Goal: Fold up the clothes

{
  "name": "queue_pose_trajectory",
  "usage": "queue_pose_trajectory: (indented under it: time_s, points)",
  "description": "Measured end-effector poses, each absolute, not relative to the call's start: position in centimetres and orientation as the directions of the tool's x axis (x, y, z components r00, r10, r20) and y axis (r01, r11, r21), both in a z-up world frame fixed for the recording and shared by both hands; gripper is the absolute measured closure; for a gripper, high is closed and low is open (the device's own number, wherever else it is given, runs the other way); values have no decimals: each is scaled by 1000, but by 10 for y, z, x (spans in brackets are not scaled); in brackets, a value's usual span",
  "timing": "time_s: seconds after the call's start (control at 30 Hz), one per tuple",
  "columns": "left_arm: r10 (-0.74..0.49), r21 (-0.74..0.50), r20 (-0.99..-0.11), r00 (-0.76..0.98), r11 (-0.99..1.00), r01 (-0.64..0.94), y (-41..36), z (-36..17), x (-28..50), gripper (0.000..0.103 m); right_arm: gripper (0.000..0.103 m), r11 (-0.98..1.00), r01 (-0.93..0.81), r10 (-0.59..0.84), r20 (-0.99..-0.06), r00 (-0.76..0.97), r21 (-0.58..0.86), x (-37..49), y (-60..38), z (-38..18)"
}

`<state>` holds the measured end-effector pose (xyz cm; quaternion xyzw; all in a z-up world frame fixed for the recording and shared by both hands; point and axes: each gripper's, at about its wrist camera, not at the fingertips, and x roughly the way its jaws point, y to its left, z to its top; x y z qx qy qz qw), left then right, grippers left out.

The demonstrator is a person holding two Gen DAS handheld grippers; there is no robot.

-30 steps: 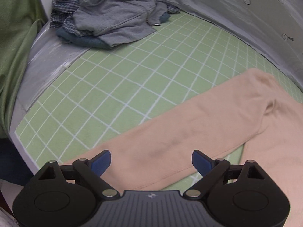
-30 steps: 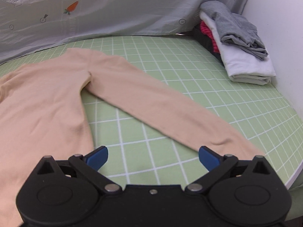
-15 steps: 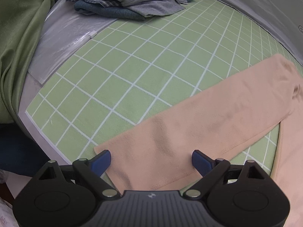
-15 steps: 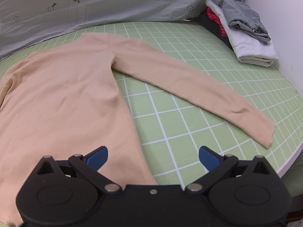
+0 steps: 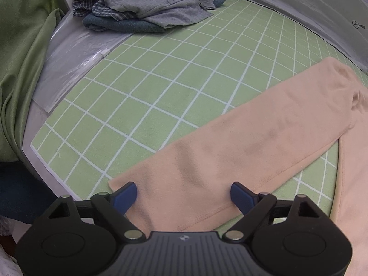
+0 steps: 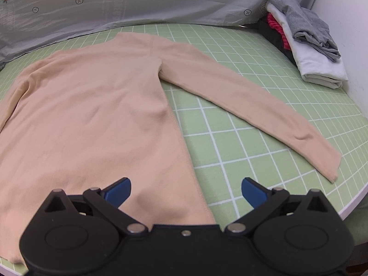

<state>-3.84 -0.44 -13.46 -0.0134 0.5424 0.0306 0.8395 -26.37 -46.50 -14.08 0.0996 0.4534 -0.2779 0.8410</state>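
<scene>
On the green grid mat (image 5: 161, 96), the peach sweater (image 6: 92, 115) lies flat; my left claw (image 5: 184, 194) is closing around its sleeve cuff (image 5: 174, 184), pads apart, while my right claw (image 6: 186, 189) gapes wide over its hem.

Left gripper (image 5: 184, 194) angled steeply down, jaws closing but pads not pressing yet. Right gripper (image 6: 186, 189) tilted down too, jaws spread wide.
</scene>
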Motion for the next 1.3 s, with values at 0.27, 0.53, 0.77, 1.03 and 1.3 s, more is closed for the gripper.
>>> queue_pose_trajectory:
  time_s: [0.27,0.53,0.77,1.03,1.3]
  points:
    - [24,26,-897,442,1000,-3,-27,-126,-43,67,0,822,566,-373,-814,445,-68,-274,-474,-139]
    - [46,79,-884,464,996,52,-48,-128,-44,92,0,824,566,-324,-827,459,-9,-274,-482,-135]
    - [18,3,-896,443,999,-35,-48,-124,-37,93,0,842,538,-304,-845,441,-22,-270,-481,-134]
    - [-58,-52,-896,439,998,26,-96,-106,-29,93,1,842,537,-320,-846,428,-47,-275,-492,-129]
    - [-185,-133,-864,468,981,142,-165,-86,-21,93,1,835,549,-311,-848,429,-29,-275,-506,-126]
